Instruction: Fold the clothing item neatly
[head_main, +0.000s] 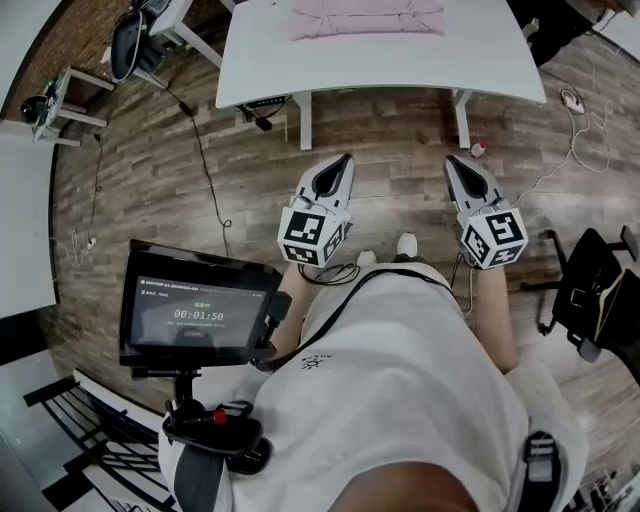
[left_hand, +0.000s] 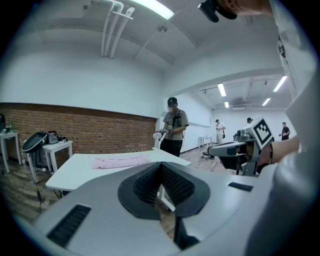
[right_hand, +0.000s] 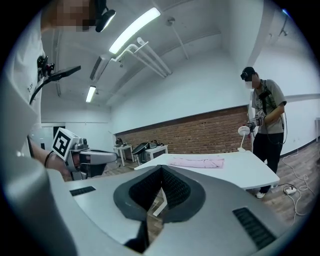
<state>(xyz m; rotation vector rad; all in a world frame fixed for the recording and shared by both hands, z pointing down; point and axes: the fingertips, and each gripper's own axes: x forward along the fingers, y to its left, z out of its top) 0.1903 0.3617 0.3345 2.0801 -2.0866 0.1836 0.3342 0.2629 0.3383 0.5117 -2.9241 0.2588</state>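
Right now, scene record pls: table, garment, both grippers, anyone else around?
table: white, on wood floor
garment: pink, lying flat on table, untouched
left gripper: shut, empty, over floor, short of table
right gripper: shut, empty, over floor, short of table
person: standing at table's far side

- A wood-plank floor (head_main: 400, 150) in grey-brown is recorded, with cables (head_main: 204, 160) trailed across it.
- A white table (head_main: 260, 60) is stood on white legs.
- A brick wall (left_hand: 100, 130) is noted below white plaster.
- Strip lights (right_hand: 134, 30) are lit overhead.
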